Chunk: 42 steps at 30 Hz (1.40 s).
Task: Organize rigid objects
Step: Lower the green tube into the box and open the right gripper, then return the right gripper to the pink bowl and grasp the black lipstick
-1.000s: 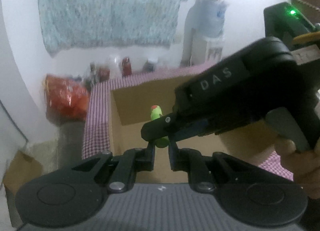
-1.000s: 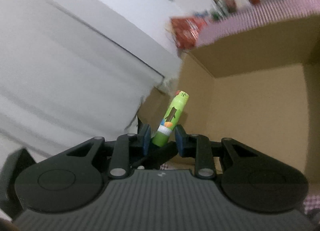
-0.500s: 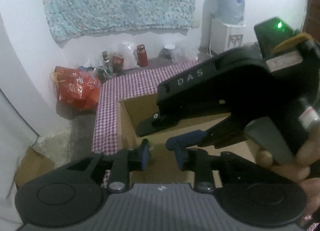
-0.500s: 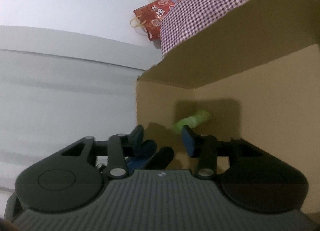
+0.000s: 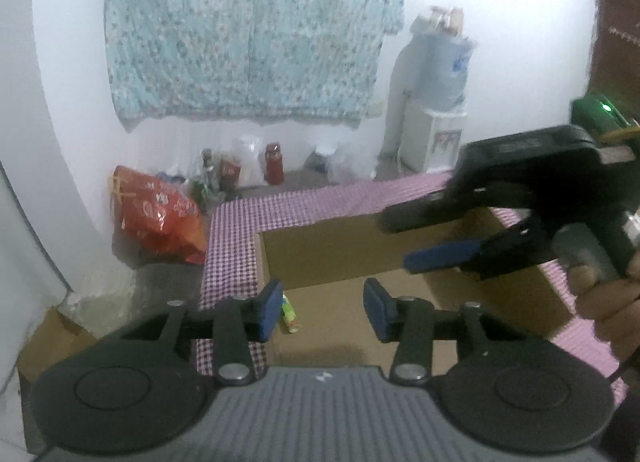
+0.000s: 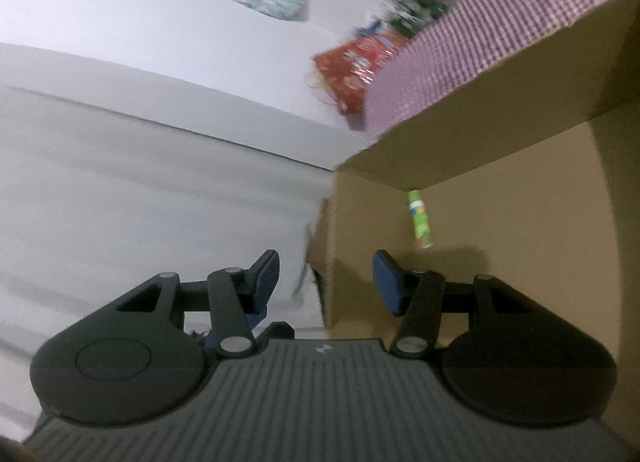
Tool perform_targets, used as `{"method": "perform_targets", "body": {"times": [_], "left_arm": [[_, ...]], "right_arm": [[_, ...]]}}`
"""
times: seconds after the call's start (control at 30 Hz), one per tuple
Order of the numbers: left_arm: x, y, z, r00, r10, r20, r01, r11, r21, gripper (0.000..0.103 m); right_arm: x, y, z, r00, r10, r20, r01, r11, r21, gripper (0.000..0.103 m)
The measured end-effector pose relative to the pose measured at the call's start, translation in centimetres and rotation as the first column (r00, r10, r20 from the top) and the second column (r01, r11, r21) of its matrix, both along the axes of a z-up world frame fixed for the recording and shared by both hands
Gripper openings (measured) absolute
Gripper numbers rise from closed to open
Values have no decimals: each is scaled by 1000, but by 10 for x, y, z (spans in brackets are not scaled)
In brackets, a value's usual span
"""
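A green tube [image 5: 289,315] with a printed label lies on the floor of an open cardboard box [image 5: 320,250], near the box's left wall. The right wrist view shows the same tube [image 6: 419,219] lying by the box corner [image 6: 460,165]. My left gripper [image 5: 322,308] hovers above the box, its jaws opening with nothing between the blue pads. My right gripper [image 6: 326,276] is also opening and holds nothing. From the left wrist view the right gripper [image 5: 440,234] reaches in from the right, held by a hand [image 5: 612,302].
The box sits on a purple checked cloth [image 5: 280,205]. Beyond the table edge are a red bag [image 5: 156,213], bottles [image 5: 274,167] on the floor, a water dispenser [image 5: 436,101] and a hanging floral cloth [image 5: 248,29]. A small carton [image 5: 52,342] stands at lower left.
Both grippers let go of the green tube, which dropped and now lies on the box floor. Both jaws have widened, and both grippers pulled up and back from the box.
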State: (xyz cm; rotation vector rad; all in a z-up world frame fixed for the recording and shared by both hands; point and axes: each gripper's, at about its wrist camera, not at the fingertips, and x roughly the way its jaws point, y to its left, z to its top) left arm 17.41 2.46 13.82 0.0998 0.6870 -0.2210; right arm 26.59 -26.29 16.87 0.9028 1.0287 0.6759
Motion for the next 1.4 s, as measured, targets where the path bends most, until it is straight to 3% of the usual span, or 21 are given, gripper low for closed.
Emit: {"method": "perform_targets", "body": {"times": [0.13, 0.27, 0.4, 0.53, 0.67, 0.83, 1.07, 1.4], "left_arm": [[-45, 3, 8, 999, -44, 28, 45, 998, -33, 50], [-83, -3, -12, 995, -103, 3, 102, 993, -64, 51], [-110, -14, -49, 987, -150, -49, 145, 985, -91, 51], [-122, -31, -89, 978, -169, -125, 159, 984, -86, 49], [-125, -51, -118, 972, -175, -155, 171, 985, -39, 35], [-122, -66, -136, 971, -170, -169, 175, 985, 13, 25], [-118, -75, -140, 968, -186, -172, 191, 981, 16, 24], [-104, -75, -148, 948, -205, -243, 202, 979, -39, 24]], "right_arm": [[-55, -25, 24, 994, -1, 109, -4, 999, 37, 52], [-124, -48, 22, 982, -10, 188, 5, 1000, 27, 52], [-175, -55, -20, 983, -47, 180, 51, 999, -18, 52], [-200, -52, -77, 988, -116, 98, 123, 990, -71, 52], [-209, -46, -118, 989, -145, -1, 145, 986, -85, 49], [-211, -36, -132, 989, -142, -31, 137, 984, -110, 45], [-197, -16, -140, 990, -136, -31, 129, 978, -161, 39], [-186, 6, -150, 990, -127, -53, 113, 970, -215, 37]]}}
